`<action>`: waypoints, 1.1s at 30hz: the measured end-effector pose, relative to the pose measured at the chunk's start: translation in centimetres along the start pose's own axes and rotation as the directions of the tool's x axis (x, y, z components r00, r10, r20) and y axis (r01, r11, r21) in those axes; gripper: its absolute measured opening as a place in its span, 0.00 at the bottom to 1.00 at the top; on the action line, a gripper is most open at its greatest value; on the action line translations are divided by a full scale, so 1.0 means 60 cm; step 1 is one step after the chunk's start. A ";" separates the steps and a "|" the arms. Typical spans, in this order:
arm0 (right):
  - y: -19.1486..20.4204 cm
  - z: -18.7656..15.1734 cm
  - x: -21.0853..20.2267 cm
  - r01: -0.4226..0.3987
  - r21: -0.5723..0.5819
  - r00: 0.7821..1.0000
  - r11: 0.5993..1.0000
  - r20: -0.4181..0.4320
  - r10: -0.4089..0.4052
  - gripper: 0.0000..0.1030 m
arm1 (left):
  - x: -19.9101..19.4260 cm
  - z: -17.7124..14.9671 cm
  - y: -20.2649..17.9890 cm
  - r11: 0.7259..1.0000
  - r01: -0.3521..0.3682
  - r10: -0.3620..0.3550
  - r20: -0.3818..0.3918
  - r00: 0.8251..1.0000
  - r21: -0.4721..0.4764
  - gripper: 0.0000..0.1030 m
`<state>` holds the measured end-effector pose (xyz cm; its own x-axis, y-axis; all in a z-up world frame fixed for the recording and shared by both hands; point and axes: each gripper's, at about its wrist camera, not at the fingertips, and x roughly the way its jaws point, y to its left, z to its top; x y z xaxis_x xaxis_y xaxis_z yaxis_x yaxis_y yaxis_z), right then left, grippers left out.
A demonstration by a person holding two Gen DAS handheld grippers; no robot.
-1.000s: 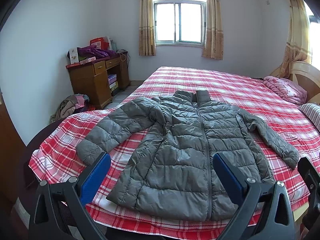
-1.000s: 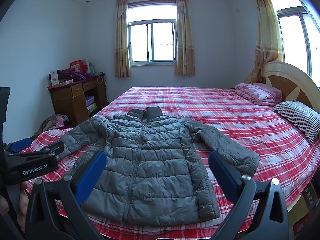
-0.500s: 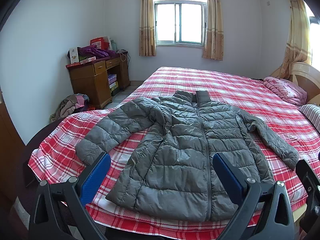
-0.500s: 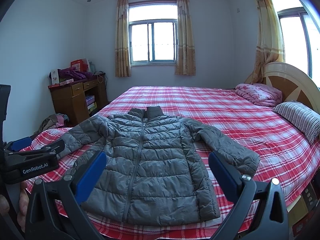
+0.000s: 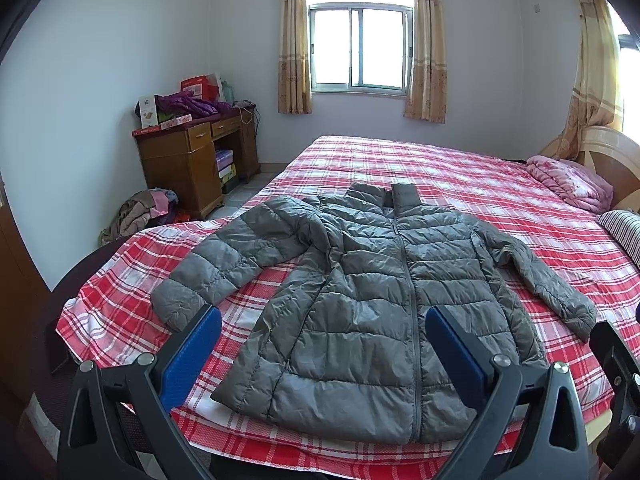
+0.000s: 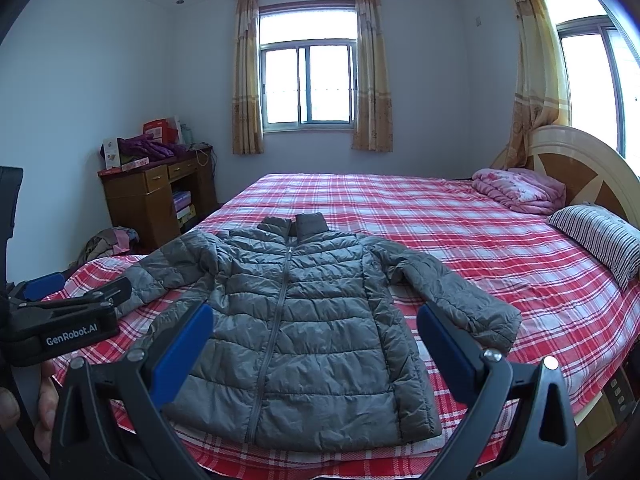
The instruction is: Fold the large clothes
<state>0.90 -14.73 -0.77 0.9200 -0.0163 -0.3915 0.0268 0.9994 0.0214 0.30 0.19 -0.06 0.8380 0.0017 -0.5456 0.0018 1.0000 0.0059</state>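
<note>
On the near part of the bed (image 5: 440, 168), w/ its red plaid sheet, a grey puffer jacket (image 5: 372, 304) lies flat, front up, zipped. Its long axis runs near-to-far: hem at the near edge, collar toward the far window (image 6: 308, 84). Both sleeves spread out, left sleeve angled toward the near-left corner, right sleeve angled near-right w/ cuff close to the bed edge.

Around it: a folded pink quilt (image 6: 520, 190) at far right by the headboard (image 6: 580, 168), and a striped pillow (image 6: 600, 240) just nearer. A wooden desk (image 5: 192, 160) stands by the left wall; on top are a purple garment, red boxes and a white box, and its open shelf holds stacked boxes. A clothes pile (image 5: 144, 210) sits on the floor beside the desk. Nothing rests on the jacket.

Left hand-held gripper (image 5: 322, 350) hovers above the hem, jaws spread wide, grasping nothing. Right hand-held gripper (image 6: 314, 346) likewise released, empty, over the hem. In the right wrist view the left unit shows at far left, fingers of a hand (image 6: 46, 404) below it.
</note>
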 end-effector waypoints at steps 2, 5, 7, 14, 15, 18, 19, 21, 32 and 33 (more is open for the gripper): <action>0.000 0.001 0.000 0.000 0.001 1.000 1.000 -0.002 0.000 1.00 | -0.001 0.000 0.001 1.000 -0.001 0.001 0.000 1.000 0.001 0.99; 0.000 0.001 0.000 0.000 0.000 1.000 1.000 0.000 0.000 1.00 | -0.001 0.000 0.002 1.000 0.000 0.000 0.000 1.000 -0.001 0.99; -0.001 0.001 0.000 -0.001 0.000 1.000 1.000 0.000 0.001 1.00 | 0.001 0.000 -0.001 1.000 -0.001 0.001 0.000 1.000 0.001 0.99; 0.005 0.000 -0.001 -0.001 -0.001 1.000 1.000 -0.001 0.001 1.00 | -0.001 -0.001 0.001 1.000 0.001 -0.001 0.001 1.000 0.000 0.99; 0.005 0.000 -0.001 -0.002 -0.002 1.000 1.000 -0.001 0.002 1.00 | -0.002 0.000 0.002 1.000 0.001 -0.001 0.001 1.000 0.000 0.99; 0.011 0.000 -0.004 -0.003 -0.004 1.000 1.000 0.001 0.003 1.00 | -0.001 0.000 0.001 1.000 0.001 -0.001 0.002 1.000 -0.002 0.99; 0.009 0.001 -0.004 -0.002 -0.003 1.000 1.000 0.000 0.002 1.00 | -0.001 0.000 -0.001 1.000 0.001 -0.001 0.002 1.000 0.000 0.99; 0.010 0.000 -0.004 -0.003 -0.001 1.000 1.000 0.001 0.003 1.00 | -0.002 0.000 0.001 1.000 0.001 -0.001 0.002 1.000 -0.001 0.99; 0.006 -0.001 0.016 0.003 0.010 1.000 1.000 -0.018 -0.003 1.00 | 0.035 0.003 0.005 1.000 -0.006 0.006 -0.017 1.000 0.002 0.99; 0.001 -0.001 0.027 0.002 0.023 0.999 1.000 -0.034 -0.002 1.00 | 0.047 0.003 0.005 1.000 -0.013 0.013 -0.022 1.000 0.009 0.99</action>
<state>2.34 -14.71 -1.47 0.9061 -0.0169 -0.4228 0.0380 0.9984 0.0416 2.76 0.51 -1.45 0.8260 0.0147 -0.5634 -0.0039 0.9998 0.0203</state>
